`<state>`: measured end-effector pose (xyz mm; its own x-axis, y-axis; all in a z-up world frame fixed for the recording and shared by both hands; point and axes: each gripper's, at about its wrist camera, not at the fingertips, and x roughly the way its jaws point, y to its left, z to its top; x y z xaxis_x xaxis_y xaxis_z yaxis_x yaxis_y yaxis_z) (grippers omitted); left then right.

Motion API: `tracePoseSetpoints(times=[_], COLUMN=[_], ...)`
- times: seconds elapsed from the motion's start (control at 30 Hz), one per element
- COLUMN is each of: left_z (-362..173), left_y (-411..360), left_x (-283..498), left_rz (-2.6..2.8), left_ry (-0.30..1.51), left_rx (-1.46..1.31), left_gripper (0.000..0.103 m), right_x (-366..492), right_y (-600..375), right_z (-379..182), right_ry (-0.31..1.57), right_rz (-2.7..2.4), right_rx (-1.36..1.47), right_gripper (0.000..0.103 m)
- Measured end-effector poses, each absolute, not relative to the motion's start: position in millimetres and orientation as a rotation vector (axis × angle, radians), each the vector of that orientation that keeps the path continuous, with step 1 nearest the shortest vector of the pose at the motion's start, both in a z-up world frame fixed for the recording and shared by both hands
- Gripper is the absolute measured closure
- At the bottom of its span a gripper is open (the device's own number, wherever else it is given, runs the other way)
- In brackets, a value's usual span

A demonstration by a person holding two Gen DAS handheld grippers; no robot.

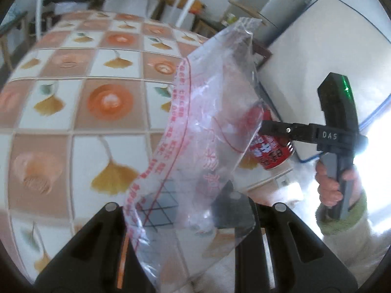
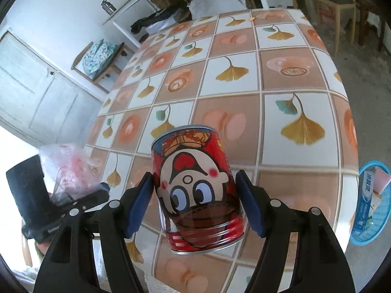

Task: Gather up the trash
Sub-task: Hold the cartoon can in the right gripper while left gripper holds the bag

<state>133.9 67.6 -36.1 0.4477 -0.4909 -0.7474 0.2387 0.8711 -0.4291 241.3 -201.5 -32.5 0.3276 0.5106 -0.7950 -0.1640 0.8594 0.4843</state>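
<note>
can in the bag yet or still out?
Out. The red can sits clamped in the right gripper, beside the plastic bag held by the left gripper.

The can hangs above the table, right of the bag.

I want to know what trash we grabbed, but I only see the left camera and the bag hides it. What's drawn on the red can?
Observer: The red can shows a cartoon face with big eyes and red cheeks, upside down in the right wrist view.
Operator: Is the right tool really squeezing it?
Observer: Yes, the right tool has its blue pads pressed on the can's two sides.
Operator: Is there other trash around?
Observer: A blue basket past the table's edge holds a blue and white wrapper.
</note>
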Motion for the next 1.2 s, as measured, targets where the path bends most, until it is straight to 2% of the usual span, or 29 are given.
tracePoseSetpoints(times=[0.43, 1.2], left_z=[-36, -3], left_y=[78, 81], left_x=[107, 71], left_rz=[-0.388, -0.334], left_ry=[0.956, 0.877], left_rx=[-0.309, -0.274], left_gripper=[0.085, 0.085], right_x=[225, 201], right_y=[-190, -196], right_z=[-35, -10], right_ry=[1.2, 1.148], right_rz=[0.388, 0.387], right_rx=[0.345, 0.442], right_gripper=[0.036, 0.036])
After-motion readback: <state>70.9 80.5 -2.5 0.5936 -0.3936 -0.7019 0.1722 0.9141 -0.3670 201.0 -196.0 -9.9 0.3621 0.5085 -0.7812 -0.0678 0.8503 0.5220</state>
